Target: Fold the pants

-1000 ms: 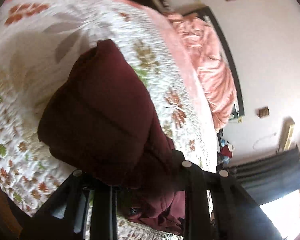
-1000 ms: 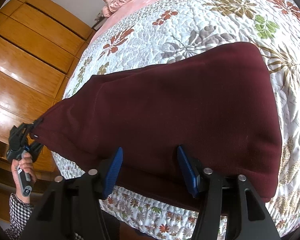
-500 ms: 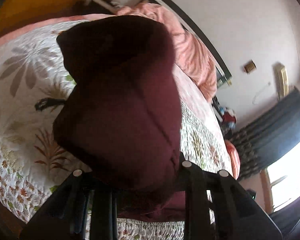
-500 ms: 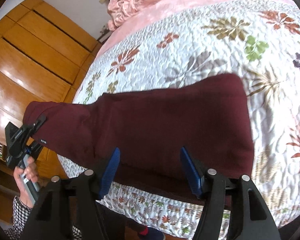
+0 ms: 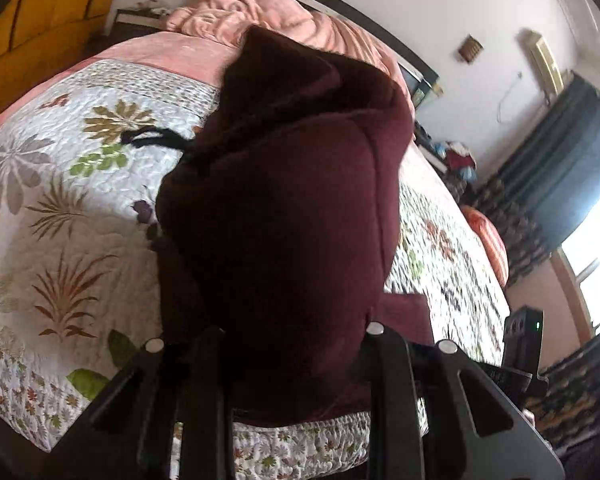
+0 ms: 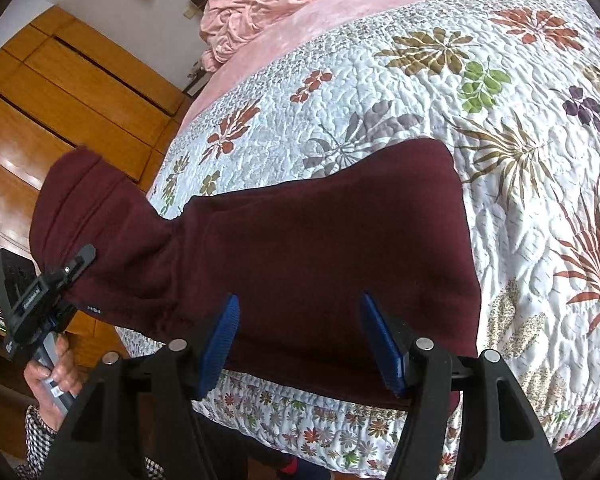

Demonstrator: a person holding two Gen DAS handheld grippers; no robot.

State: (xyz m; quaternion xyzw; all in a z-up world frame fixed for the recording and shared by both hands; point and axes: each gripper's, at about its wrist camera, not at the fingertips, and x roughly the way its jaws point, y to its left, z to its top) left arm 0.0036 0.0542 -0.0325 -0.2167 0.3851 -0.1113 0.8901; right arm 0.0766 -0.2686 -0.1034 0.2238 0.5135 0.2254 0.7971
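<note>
Dark maroon knit pants (image 6: 320, 248) lie along the near edge of the floral quilted bedspread (image 6: 440, 92). Left gripper (image 6: 66, 276), clamped on one end, lifts it for folding; right gripper (image 6: 300, 340), blue-padded, gapes above the bedspread-supported end, holding nothing.

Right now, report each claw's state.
Left claw: closed on the maroon pants, one end lifted.
Right claw: open above the pants, holding nothing.
</note>
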